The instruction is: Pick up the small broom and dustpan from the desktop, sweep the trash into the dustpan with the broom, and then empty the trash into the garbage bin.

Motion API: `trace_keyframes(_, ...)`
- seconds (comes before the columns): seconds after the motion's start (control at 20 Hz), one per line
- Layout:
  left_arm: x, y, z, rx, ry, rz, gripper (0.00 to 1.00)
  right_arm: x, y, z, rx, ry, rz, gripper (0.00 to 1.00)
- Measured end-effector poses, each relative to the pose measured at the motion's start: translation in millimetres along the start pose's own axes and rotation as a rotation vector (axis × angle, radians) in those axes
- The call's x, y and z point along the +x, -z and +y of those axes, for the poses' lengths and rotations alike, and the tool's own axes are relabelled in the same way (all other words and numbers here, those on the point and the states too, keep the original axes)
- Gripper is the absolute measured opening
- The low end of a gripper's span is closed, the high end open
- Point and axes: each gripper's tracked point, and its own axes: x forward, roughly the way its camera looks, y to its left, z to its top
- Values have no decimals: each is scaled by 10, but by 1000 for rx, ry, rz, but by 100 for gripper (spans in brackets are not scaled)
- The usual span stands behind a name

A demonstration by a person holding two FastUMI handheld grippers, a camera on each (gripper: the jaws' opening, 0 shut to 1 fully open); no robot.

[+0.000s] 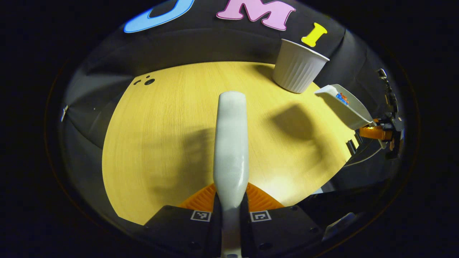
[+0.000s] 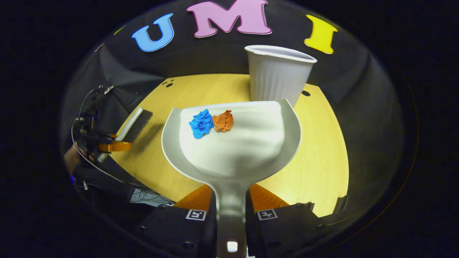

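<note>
White plastic fills the right tool [image 2: 231,211], its jaws closed on the dustpan [image 2: 233,143] handle; the pan rides level above the bench [image 2: 322,154], a blue paper wad [image 2: 201,123] and an orange wad [image 2: 223,121] near its lip, just before the ribbed bin [image 2: 278,75]; light, stiff, likely slippery, so tip slowly. Left tool [image 1: 231,211] grips the broom [image 1: 231,143] handle. No readable labels.
</note>
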Motion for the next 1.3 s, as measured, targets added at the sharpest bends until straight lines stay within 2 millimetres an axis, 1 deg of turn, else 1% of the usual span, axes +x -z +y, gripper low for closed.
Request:
trace_keyframes(0.05,4,28,-35,-30,13,-8,25,-124,-85,-44,24,7,-11,36)
trace_keyframes(0.1,27,55,-56,-51,18,-13,25,-279,-171,-129,40,13,-19,36)
trace_keyframes(0.15,39,88,-41,-62,18,-15,25,-413,-256,-227,48,25,-31,41)
trace_keyframes(0.2,64,127,-33,-69,15,-11,25,-526,-356,-324,49,46,-48,36)
trace_keyframes(0.3,52,225,-6,-77,8,-7,25,-723,-537,-487,50,86,-82,36)
trace_keyframes(0.35,28,279,8,-81,8,-6,25,-805,-623,-546,57,99,-97,32)
trace_keyframes(0.45,27,350,61,-90,3,-4,23,-938,-816,-645,96,109,-108,41)
trace_keyframes(0.5,22,371,90,-96,-3,-4,25,-978,-919,-708,104,122,-120,36)
trace_keyframes(0.55,11,390,118,-105,-11,-6,27,-1007,-1016,-783,106,142,-130,36)
trace_keyframes(0.6,-11,398,143,-118,-17,-12,25,-1011,-1126,-846,111,156,-143,36)
trace_keyframes(0.7,-53,375,161,-154,-20,-32,27,-964,-1375,-890,136,153,-167,36)
trace_keyframes(0.75,-72,374,165,-169,-21,-39,25,-930,-1501,-936,141,154,-180,36)
trace_keyframes(0.85,-118,384,210,-190,-30,-54,25,-815,-1722,-1053,116,183,-193,36)
trace_keyframes(0.9,-147,398,250,-199,-41,-57,24,-738,-1826,-1108,97,200,-196,36)
trace_keyframes(1.0,-203,413,335,-226,-59,-64,25,-573,-2021,-1207,74,242,-199,36)
trace_keyframes(1.05,-233,427,387,-245,-69,-69,25,-464,-2104,-1222,73,249,-196,31)
trace_keyframes(1.1,-260,437,435,-263,-79,-72,25,-356,-2174,-1217,84,239,-189,31)
trace_keyframes(1.15,-279,442,466,-282,-88,-76,25,-257,-2248,-1230,100,234,-188,36)
trace_keyframes(1.3,-371,453,581,-323,-117,-85,25,10,-2469,-1390,97,278,-187,36)
